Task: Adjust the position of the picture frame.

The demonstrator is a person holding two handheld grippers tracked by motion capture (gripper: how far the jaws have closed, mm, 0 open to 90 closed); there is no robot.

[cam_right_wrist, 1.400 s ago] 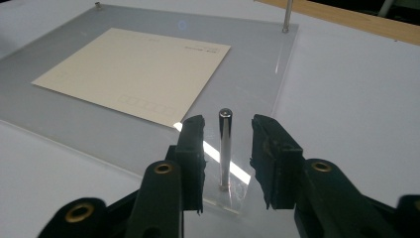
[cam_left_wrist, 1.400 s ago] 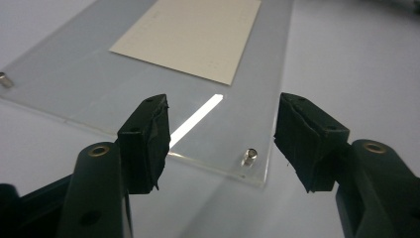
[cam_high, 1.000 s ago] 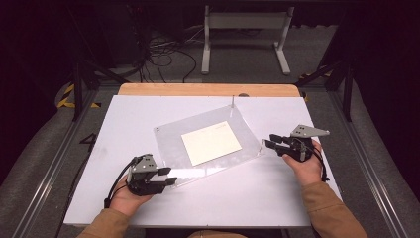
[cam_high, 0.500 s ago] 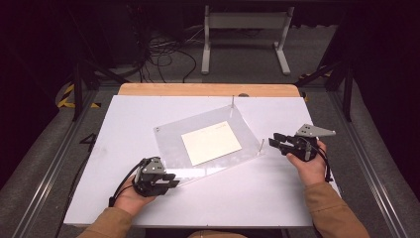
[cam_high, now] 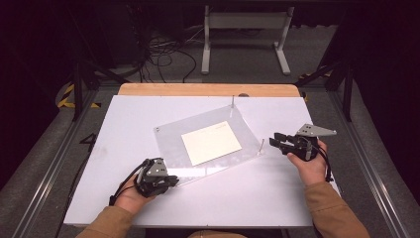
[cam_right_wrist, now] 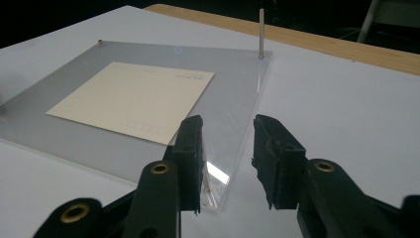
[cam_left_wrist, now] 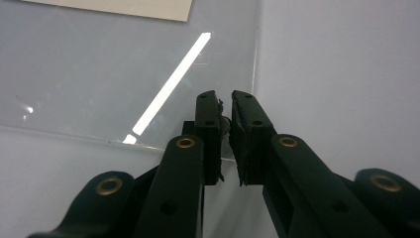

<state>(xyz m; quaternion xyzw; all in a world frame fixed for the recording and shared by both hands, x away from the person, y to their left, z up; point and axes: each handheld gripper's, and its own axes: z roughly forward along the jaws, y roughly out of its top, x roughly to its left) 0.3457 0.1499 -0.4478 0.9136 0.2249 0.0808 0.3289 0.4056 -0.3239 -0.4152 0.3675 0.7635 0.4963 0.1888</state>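
A clear acrylic plate (cam_high: 173, 144) lies askew on the white table (cam_high: 124, 119), with a cream paper sheet (cam_high: 210, 143) in its middle. Thin metal pins stand at its far corner (cam_high: 233, 101) and right corner (cam_high: 262, 145). My left gripper (cam_high: 174, 181) is at the plate's near-left corner. In the left gripper view its jaws (cam_left_wrist: 225, 96) are almost together over the plate (cam_left_wrist: 74, 74), with something small pinched between them. My right gripper (cam_high: 273, 141) is open just right of the right corner. Its jaws (cam_right_wrist: 228, 126) straddle that corner of the plate (cam_right_wrist: 237, 84).
A small stud (cam_high: 157, 130) marks the plate's left corner. A wooden strip (cam_high: 208, 89) runs along the table's far edge. Beyond it are a dark floor with cables (cam_high: 163, 54) and a white stand (cam_high: 245, 29). Metal rails flank the table.
My left gripper has slid a little to the right along the plate's near corner. My right gripper has drawn slightly right, away from the plate. The plate and paper have not moved.
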